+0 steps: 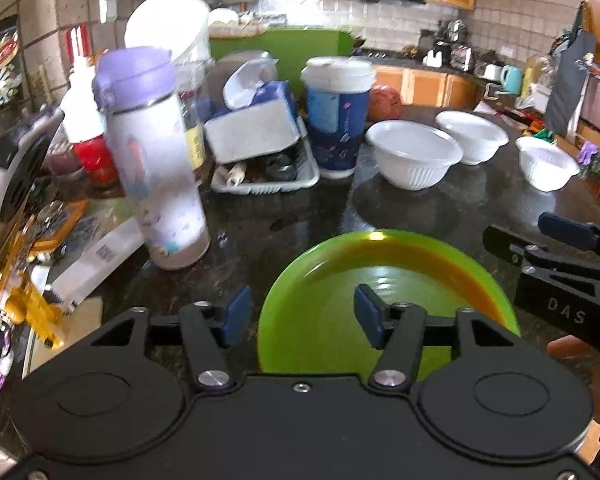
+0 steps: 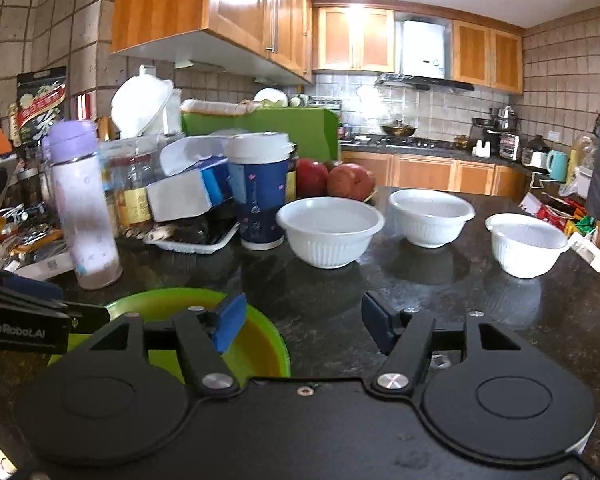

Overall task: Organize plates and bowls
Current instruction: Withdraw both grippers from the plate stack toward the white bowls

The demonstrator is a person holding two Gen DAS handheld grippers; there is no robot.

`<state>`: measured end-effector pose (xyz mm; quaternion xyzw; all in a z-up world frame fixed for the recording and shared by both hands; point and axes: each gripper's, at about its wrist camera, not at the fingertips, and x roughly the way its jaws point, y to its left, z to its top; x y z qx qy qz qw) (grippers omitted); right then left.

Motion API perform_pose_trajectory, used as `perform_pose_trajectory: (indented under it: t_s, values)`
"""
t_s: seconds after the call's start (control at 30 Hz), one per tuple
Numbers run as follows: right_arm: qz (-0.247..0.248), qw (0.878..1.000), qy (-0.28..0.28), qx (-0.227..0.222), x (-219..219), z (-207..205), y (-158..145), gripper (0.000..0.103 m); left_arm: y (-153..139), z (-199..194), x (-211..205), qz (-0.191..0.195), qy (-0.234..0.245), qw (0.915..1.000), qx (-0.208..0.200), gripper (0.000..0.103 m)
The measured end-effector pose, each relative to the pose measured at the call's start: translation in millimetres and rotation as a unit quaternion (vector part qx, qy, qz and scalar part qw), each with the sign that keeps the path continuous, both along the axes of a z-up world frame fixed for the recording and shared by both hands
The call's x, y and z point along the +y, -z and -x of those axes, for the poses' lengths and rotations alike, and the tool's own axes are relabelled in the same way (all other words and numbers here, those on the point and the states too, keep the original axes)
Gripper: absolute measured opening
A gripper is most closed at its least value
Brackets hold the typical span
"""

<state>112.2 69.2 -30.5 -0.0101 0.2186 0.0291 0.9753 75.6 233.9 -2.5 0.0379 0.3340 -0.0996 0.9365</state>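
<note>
A green plate (image 1: 340, 300) is seen lying flat on the dark stone counter (image 1: 300, 216), close in front of both tools. The left gripper (image 1: 300, 312) is held just above the plate's near left part, its blue pads (image 1: 238, 312) spread apart; one pad is seen over bare counter, the other over the plate's well, and nothing is pinched between them. The right gripper (image 2: 304, 320) is likewise held with its jaws apart, and only counter is seen in the gap; its left pad (image 2: 232, 322) is placed over the plate's right rim, though whether it is touching cannot be told. From the left wrist view, the right gripper is seen entering at the right edge, beside the plate's rim.

Farther back, three white bowls are lined up, well apart from the plate: a wide one (image 2: 328, 230) nearest the clutter, a second (image 2: 432, 216) behind and to its right, a third (image 2: 526, 244) out toward the counter's right edge. All three are set upright and separate, none stacked.

To the left, a tall bottle with a purple lid (image 1: 152, 156) is stood near the plate, and a blue paper cup (image 2: 258, 196) is found just beside the first bowl. Red apples (image 2: 336, 180) are glimpsed behind it.
</note>
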Motion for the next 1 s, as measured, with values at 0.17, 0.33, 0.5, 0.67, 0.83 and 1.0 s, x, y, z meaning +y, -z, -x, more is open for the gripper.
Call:
perform_pose_trajectory:
  t_s: [0.17,0.33,0.5,0.67,0.83,1.0]
  values:
    - [-0.003,1.0,0.009,0.016,-11,-4,-2,0.078,-9,2,-9,0.0,0.007,0.9996,-0.028,0.068]
    - [-0.001,1.0,0.019,0.021,-25,-6,1,0.078,-15,1,-22,0.003,0.005,0.9991,-0.041,0.07]
    - [-0.009,0.999,0.031,0.026,-47,-8,2,0.078,-18,-2,-37,0.011,-0.015,0.9984,-0.054,0.07]
    - [-0.018,0.999,0.019,0.044,-82,-12,1,0.078,-23,-8,-63,0.015,-0.024,0.9981,-0.054,0.07]
    - [-0.019,0.998,0.021,0.047,-134,-17,-8,0.077,-29,-13,-103,0.014,-0.027,0.9976,-0.061,0.07]
    - [0.0,0.999,0.02,0.032,-191,-22,-25,0.077,-35,-21,-149,0.011,-0.03,0.9973,-0.067,0.07]
